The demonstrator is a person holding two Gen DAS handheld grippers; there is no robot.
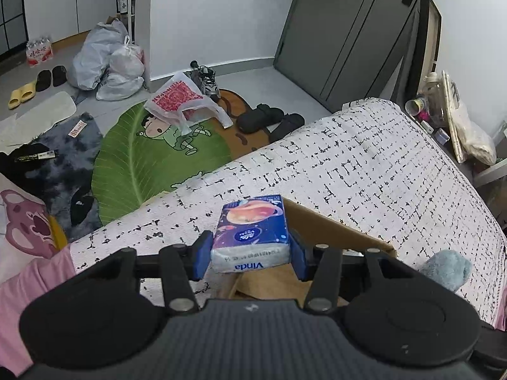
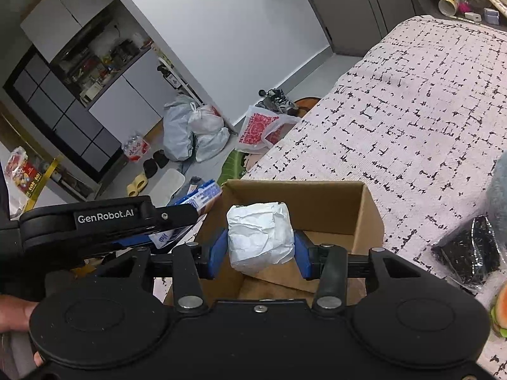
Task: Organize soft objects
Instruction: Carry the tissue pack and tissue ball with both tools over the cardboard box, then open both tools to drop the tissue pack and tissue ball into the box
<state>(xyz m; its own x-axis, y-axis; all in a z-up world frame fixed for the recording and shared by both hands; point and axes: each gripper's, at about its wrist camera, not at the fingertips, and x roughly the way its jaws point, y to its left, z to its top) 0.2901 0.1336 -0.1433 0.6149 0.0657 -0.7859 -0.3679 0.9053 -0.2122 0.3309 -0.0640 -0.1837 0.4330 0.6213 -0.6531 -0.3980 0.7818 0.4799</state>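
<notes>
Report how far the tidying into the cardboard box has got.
Done: nothing shows inside the cardboard box yet. In hand: the left gripper clamps a Vinda tissue pack, the right gripper a white crumpled bundle, both over the box. Left: a blue plush and a black bagged item on the bedspread.

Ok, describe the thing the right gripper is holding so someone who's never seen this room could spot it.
Find the bed with the black-flecked white cover, then the open cardboard box on it. Over the box, the right gripper clamps a white crumpled paper-wrapped bundle. It is plain white, unlike the printed blue tissue pack beside it.
</notes>
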